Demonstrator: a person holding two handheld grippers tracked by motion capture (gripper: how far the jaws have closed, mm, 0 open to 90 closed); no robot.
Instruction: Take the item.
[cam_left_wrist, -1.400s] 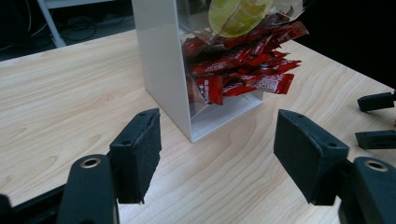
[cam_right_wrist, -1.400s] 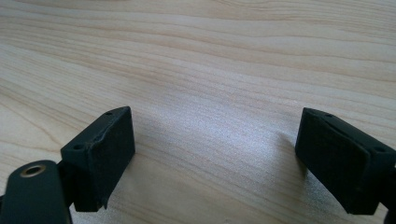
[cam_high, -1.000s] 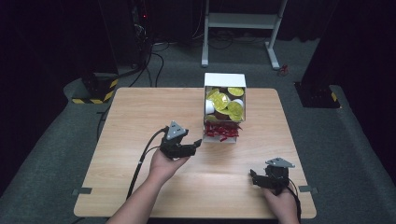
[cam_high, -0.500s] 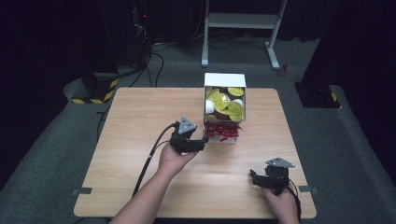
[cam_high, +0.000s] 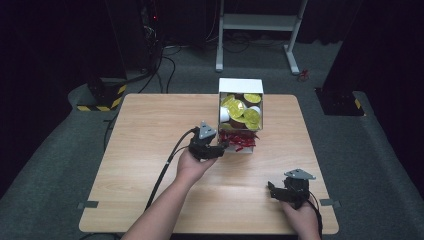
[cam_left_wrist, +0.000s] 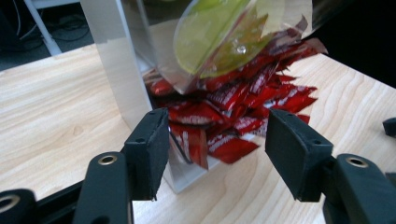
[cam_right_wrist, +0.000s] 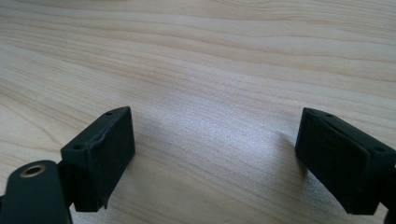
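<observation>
my left gripper (cam_left_wrist: 215, 154): jaws half-wide, just been closing round the red packets (cam_left_wrist: 219, 140), frame centre, to pick one.
my right gripper (cam_right_wrist: 215, 154): wide, holding nothing, parked low right.

box top (cam_left_wrist: 140, 28) cut off, packet print (cam_left_wrist: 224, 100) blurred

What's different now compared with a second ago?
The left gripper has slid across the table to the red packets spilling from the box. Its fingers have been closing around them but don't grip yet. The right gripper, box and packets stayed put.
</observation>
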